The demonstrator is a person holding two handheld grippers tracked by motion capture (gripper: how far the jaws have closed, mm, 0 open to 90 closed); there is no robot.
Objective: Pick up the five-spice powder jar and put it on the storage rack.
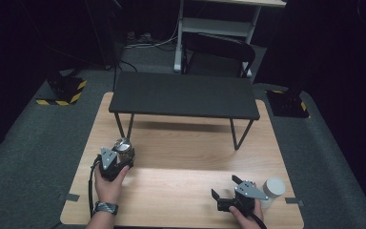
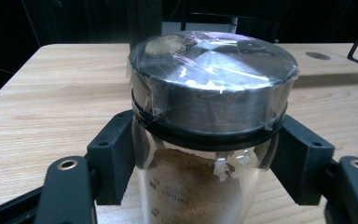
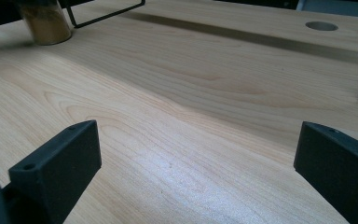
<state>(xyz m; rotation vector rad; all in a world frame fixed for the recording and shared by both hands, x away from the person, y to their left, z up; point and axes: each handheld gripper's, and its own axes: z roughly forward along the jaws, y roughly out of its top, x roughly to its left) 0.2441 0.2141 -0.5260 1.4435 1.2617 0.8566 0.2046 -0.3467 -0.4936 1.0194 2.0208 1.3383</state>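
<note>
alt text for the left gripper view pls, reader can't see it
A glass jar of brown powder, with a plastic-wrapped metal lid, stands on a wooden table, clamped on both sides just below the lid by the left gripper. Dark background behind the table.

Dark room, grey carpet floor (image 1: 24, 143), wooden table (image 1: 181, 143), black chair (image 1: 219, 52), white desk frame (image 1: 217, 24)

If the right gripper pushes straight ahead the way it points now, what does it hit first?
Probably nothing soon: the right gripper, jaws open and empty, looks across bare table. Farther on stand the black shelf's wire leg and the jar, left of centre; depth is hard to judge.
</note>
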